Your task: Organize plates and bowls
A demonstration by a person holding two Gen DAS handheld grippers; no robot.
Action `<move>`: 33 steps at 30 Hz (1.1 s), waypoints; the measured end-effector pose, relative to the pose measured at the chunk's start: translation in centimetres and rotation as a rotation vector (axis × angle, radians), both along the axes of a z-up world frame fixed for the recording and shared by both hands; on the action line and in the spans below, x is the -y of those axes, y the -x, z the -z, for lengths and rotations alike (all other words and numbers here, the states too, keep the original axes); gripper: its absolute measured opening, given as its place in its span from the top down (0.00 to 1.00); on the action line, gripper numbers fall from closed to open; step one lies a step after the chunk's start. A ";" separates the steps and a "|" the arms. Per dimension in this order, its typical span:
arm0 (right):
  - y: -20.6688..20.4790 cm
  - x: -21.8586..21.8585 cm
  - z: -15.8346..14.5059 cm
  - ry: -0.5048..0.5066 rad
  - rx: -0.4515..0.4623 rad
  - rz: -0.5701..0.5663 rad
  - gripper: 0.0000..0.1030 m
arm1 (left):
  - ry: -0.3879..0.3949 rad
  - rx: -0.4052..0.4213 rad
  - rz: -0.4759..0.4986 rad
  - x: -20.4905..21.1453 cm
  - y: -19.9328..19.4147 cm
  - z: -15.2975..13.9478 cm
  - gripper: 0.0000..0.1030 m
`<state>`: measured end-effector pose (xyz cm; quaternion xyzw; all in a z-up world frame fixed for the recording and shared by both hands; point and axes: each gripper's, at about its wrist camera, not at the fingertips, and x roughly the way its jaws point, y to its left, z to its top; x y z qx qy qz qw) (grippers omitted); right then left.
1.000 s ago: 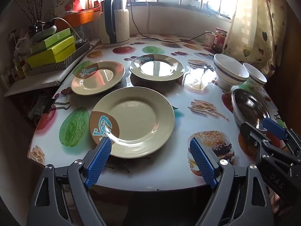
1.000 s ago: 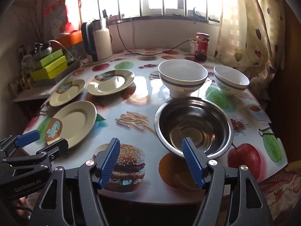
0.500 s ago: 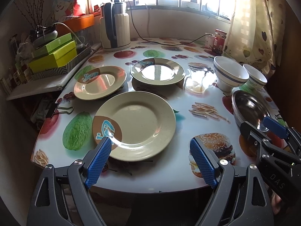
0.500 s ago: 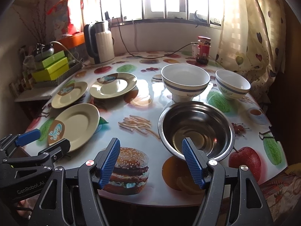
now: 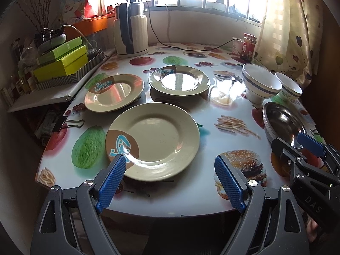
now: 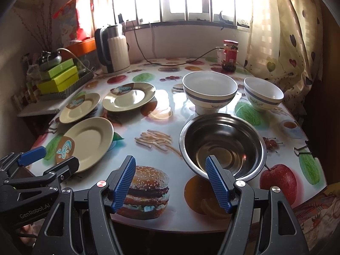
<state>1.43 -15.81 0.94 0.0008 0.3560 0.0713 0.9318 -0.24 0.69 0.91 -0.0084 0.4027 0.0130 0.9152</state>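
Note:
Three beige plates with brown-and-blue motifs lie on the left of the table: a large near plate (image 5: pixel 153 140) (image 6: pixel 89 142), a left plate (image 5: pixel 114 92) (image 6: pixel 79 107) and a far plate (image 5: pixel 179 80) (image 6: pixel 128 96). On the right stand a steel bowl (image 5: pixel 282 121) (image 6: pixel 223 144), a large white bowl (image 5: pixel 260 82) (image 6: pixel 209 91) and a small white bowl (image 5: pixel 289 89) (image 6: pixel 263 94). My left gripper (image 5: pixel 170 161) (image 6: pixel 58 156) hovers open at the near plate's front rim. My right gripper (image 6: pixel 170 160) (image 5: pixel 297 142) is open, one finger over the steel bowl's near rim. Neither holds anything.
A kettle (image 5: pixel 130 31) with its cord and a red-lidded jar (image 6: pixel 229 56) stand at the back by the window. Green boxes (image 5: pixel 63 61) sit on a side shelf to the left. A curtain (image 6: pixel 286 42) hangs at the right. A binder clip (image 5: pixel 68 123) grips the table's left edge.

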 end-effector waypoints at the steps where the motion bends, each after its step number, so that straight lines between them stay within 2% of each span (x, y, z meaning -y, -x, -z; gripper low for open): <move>1: 0.0 -0.1 0.0 0.000 0.000 -0.001 0.33 | -0.001 0.001 0.000 0.0 0.0 0.0 0.17; 33: -0.3 -0.5 -0.1 0.004 -0.003 -0.026 0.33 | 0.010 0.012 -0.028 -1.1 -0.2 -0.5 0.17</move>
